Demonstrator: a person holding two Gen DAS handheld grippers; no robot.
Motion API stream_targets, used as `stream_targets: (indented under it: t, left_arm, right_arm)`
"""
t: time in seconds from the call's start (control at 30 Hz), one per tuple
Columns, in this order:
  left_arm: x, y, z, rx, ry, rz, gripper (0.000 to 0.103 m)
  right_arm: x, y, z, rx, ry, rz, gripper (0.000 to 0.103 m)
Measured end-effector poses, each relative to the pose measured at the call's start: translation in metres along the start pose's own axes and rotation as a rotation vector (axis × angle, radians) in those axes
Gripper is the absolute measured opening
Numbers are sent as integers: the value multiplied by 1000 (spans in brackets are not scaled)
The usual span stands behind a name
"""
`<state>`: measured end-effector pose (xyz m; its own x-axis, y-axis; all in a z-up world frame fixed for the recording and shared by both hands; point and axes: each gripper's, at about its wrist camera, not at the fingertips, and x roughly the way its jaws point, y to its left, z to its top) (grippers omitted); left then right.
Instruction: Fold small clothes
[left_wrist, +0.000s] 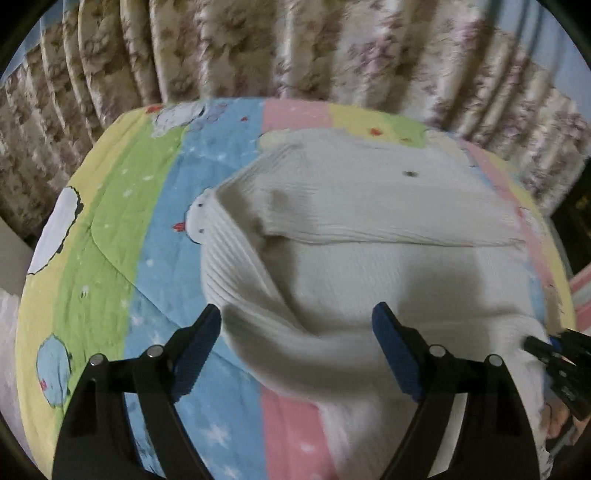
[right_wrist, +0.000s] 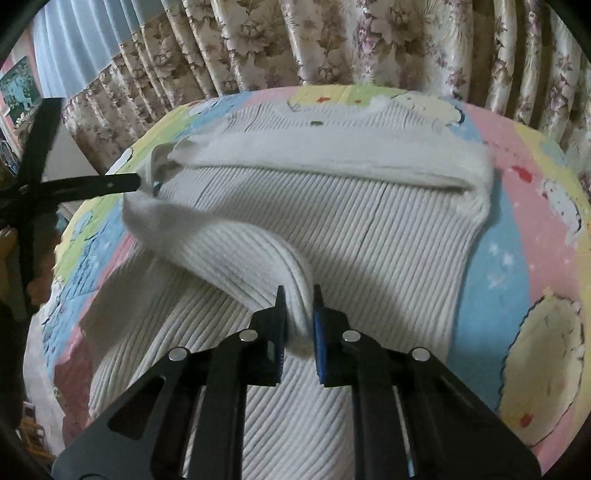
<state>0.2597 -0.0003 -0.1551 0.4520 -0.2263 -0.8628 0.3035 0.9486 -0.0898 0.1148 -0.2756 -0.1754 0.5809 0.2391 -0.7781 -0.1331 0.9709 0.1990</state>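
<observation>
Here the right gripper (right_wrist: 299, 295) jaws pinch the white sweater (right_wrist: 332, 229); left gripper (left_wrist: 297, 314) jaws gape.

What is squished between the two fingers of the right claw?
A bunched fold of the white ribbed sweater, likely its sleeve. The right claw pinches it tight. The right wrist view shows this plainly.
</observation>
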Motion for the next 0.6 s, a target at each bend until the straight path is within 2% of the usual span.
stream_targets:
  t: [0.03,0.1,0.13,0.17,0.23,0.27,0.33,0.47,0.53,0.6]
  left_arm:
    - [7,3,3,-6,17,9,84]
    - [19,8,7,-4,49,32,76]
    - [25,9,7,7,62,49,65]
    - [29,9,6,17,70,65,49]
    - [36,12,6,25,76,80,39]
    - [36,14,6,21,70,82,29]
    - [37,18,5,14,69,90,25]
    - [26,27,5,-43,29,43,21]
    - [16,33,9,-102,-4,-23,21]
    - [4,44,16,-194,-56,-134,21]
  right_arm:
    - [1,-1,1,-1,0,-2,13]
    - [5,0,6,-7,-1,-9,13]
    - [7,-1,7,-9,0,-11,13]
    - [9,-1,9,-14,0,-17,13]
    - [12,-1,10,-22,8,-20,13]
    - [15,-1,11,-26,13,-20,13]
    - [19,-2,11,-39,24,-20,13]
    - [21,-3,15,-61,13,-21,13]
    - [17,-4,21,-72,-17,-43,13]
    - [13,-12,32,-75,-66,-77,13]
